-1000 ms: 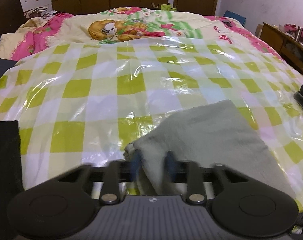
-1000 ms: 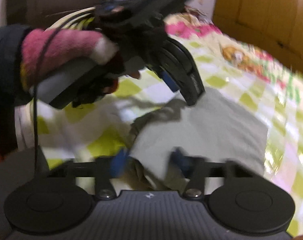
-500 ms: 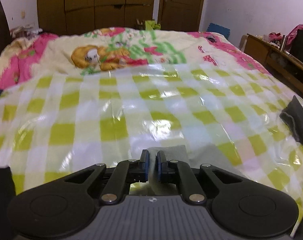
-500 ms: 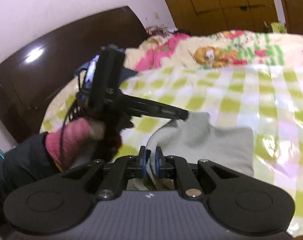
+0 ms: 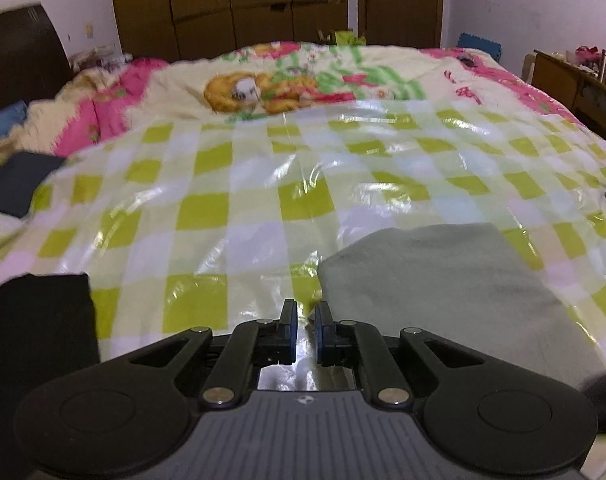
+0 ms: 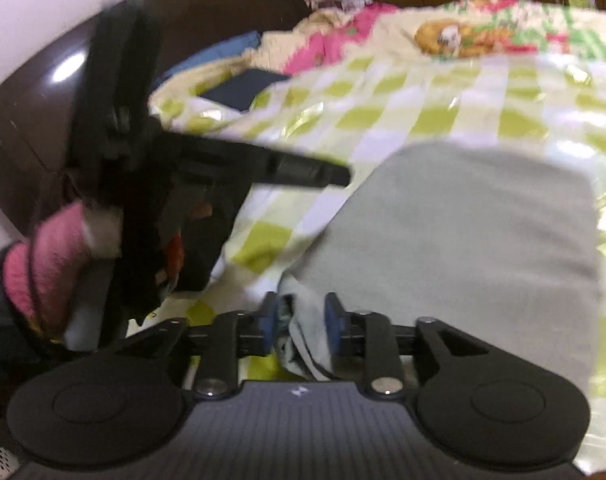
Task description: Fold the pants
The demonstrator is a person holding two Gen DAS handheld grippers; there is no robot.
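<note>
Grey folded pants point(image 5: 443, 280) lying on the green-checked plastic sheet point(image 5: 207, 216), left gripper point(image 5: 303, 332) clenched on nothing beside them, right gripper point(image 6: 299, 326) just loosening, jaws parted around their bunched edge.

Bed point(image 5: 263, 208) under glossy green-checked plastic sheet point(image 5: 207, 216), folded grey pants point(image 5: 443, 280) on it, cartoon quilt point(image 5: 303, 80) behind

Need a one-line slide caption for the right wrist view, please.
Right gripper, jaws just opening, straddles a loose edge of the folded grey pants on the checked plastic sheet; left gripper alongside.
</note>
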